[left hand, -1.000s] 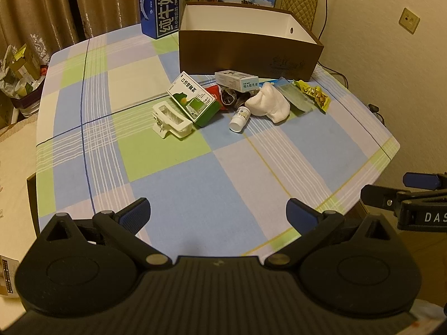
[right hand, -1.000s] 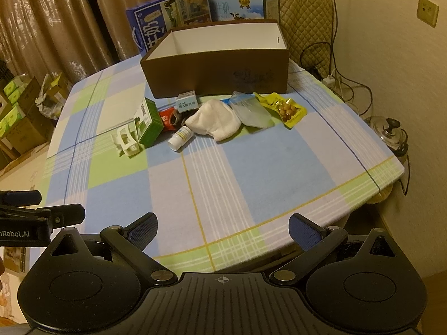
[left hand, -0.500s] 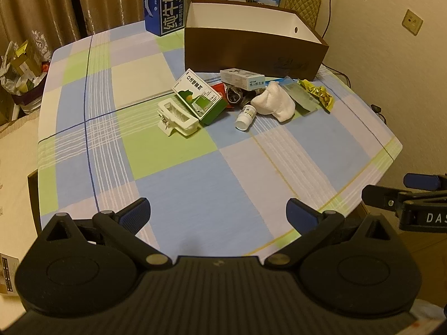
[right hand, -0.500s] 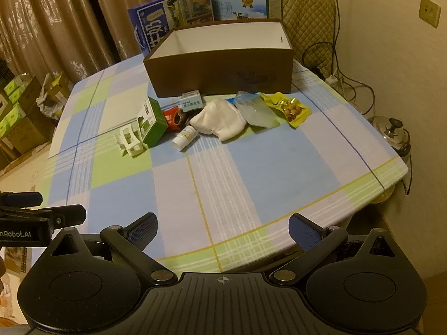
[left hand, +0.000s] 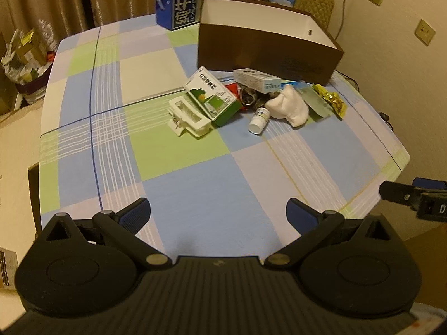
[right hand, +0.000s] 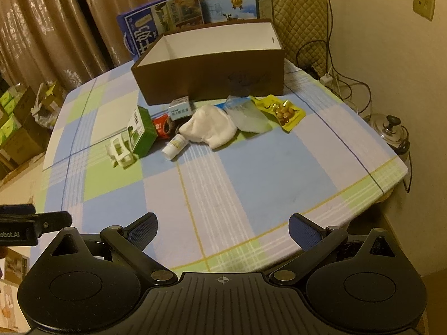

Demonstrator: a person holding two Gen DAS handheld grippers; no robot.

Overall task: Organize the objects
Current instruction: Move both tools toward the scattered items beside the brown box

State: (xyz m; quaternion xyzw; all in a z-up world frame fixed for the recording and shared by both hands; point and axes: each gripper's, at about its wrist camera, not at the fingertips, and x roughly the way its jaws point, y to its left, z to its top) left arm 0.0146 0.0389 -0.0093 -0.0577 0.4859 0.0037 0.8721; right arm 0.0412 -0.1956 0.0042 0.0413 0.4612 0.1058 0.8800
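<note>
A loose pile lies on the checked tablecloth (left hand: pixel 178 167) in front of an open brown box (left hand: pixel 268 47) (right hand: pixel 212 75): a white plastic clip (left hand: pixel 188 117) (right hand: pixel 120 152), a green and white carton (left hand: pixel 212 97) (right hand: pixel 141 131), a small white bottle on its side (left hand: pixel 258 118) (right hand: pixel 174 146), a white cloth (left hand: pixel 289 106) (right hand: pixel 209 128), a small white and blue box (left hand: pixel 257 79) (right hand: pixel 181 109), a clear pouch (right hand: pixel 248 114) and a yellow snack packet (left hand: pixel 329 102) (right hand: pixel 282 111). My left gripper (left hand: pixel 218 216) and right gripper (right hand: pixel 222 227) are both open and empty over the near table edge, far from the pile.
Blue milk cartons (left hand: pixel 178 0) (right hand: pixel 159 25) stand behind the brown box. A padded chair (right hand: pixel 301 22) and wall cables are at the back right. A steel pot (right hand: pixel 389 134) sits beyond the right table edge. Boxes (right hand: pixel 14 128) crowd the floor at left.
Both grippers have moved forward over the table toward the pile, which now looks larger and nearer. Nothing on the table has moved, and both stay open.
</note>
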